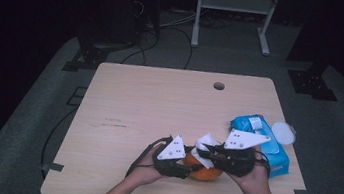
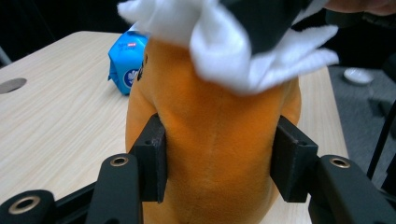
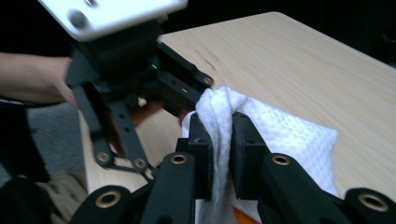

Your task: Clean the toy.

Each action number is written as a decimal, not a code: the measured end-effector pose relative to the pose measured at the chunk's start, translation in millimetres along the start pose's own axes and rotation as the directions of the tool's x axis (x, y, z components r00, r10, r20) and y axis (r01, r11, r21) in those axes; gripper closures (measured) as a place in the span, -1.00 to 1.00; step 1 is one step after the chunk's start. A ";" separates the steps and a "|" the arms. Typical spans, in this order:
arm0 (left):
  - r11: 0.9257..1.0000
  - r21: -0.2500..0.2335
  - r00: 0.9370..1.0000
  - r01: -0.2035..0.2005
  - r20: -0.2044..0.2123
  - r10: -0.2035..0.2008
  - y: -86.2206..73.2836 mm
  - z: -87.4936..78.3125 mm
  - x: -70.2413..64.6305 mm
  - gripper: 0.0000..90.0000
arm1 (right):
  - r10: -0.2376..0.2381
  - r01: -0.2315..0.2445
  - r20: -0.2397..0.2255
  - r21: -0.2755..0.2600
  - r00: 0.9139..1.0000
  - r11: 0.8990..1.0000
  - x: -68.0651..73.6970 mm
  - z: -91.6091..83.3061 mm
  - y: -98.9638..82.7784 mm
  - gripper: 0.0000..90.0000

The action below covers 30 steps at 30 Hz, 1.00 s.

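Orange plush toy (image 1: 204,172) sits at the near edge of the tabletop (image 1: 148,109), right of centre. Left gripper (image 2: 217,161) fingers (image 2: 152,154) clamp its sides. Right gripper (image 3: 220,140) fingers (image 3: 201,149) are clenched on a white cloth (image 3: 289,135) lying over the toy's top. Blue wipes pack (image 1: 255,138) lies just beside, close to the right edge. Far and left tabletop is open; a cable hole (image 1: 219,86) marks the far edge.

My right tool (image 3: 219,133) pinches a bunched white waffle-textured cloth (image 3: 285,135) tight between its two black jaws. Just beyond it my left tool (image 3: 184,91), black with a white top plate, hovers over the pale wooden worktop (image 3: 303,60).
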<state>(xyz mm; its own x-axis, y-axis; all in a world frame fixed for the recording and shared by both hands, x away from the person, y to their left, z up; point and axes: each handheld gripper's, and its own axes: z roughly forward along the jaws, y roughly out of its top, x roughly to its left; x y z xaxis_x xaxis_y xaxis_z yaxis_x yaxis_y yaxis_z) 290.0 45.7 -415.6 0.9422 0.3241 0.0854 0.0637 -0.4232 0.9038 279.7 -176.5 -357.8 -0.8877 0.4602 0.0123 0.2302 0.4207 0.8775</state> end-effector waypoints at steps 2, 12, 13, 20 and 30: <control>1.000 0.008 1.000 0.001 -0.003 -0.001 2.8 -6.8 2.6 0.07 | 0.022 -0.022 0.015 -0.007 1.000 1.000 -5.6 -4.3 -2.0 0.76; 0.998 0.066 1.000 0.008 0.010 -0.009 1.4 -9.9 8.1 0.07 | 0.072 -0.072 -0.014 -0.008 0.997 0.997 -10.4 2.0 -10.0 0.76; 0.998 0.067 1.000 0.003 0.012 -0.004 3.0 -11.4 7.8 0.07 | 0.063 -0.063 -0.032 -0.011 0.997 0.998 -7.0 4.2 -8.2 0.76; 0.997 0.072 1.000 0.011 0.025 -0.012 0.8 -14.0 10.2 0.05 | 0.101 -0.102 -0.038 -0.010 0.994 0.995 -18.2 3.2 -14.5 0.76; 0.997 -0.057 0.997 0.045 0.068 -0.042 -17.0 -10.8 24.5 -0.47 | 0.159 -0.158 -0.004 0.024 0.987 0.987 -34.6 2.4 -33.0 0.76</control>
<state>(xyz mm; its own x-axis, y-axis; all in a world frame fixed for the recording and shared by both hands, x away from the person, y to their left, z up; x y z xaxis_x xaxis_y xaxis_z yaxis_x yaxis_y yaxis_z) 308.5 70.0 -424.3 0.9588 0.2834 0.0191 0.0878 -0.3594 0.9290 303.7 -204.4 -388.4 -0.8414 0.5183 0.1530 0.3775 0.3611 0.8527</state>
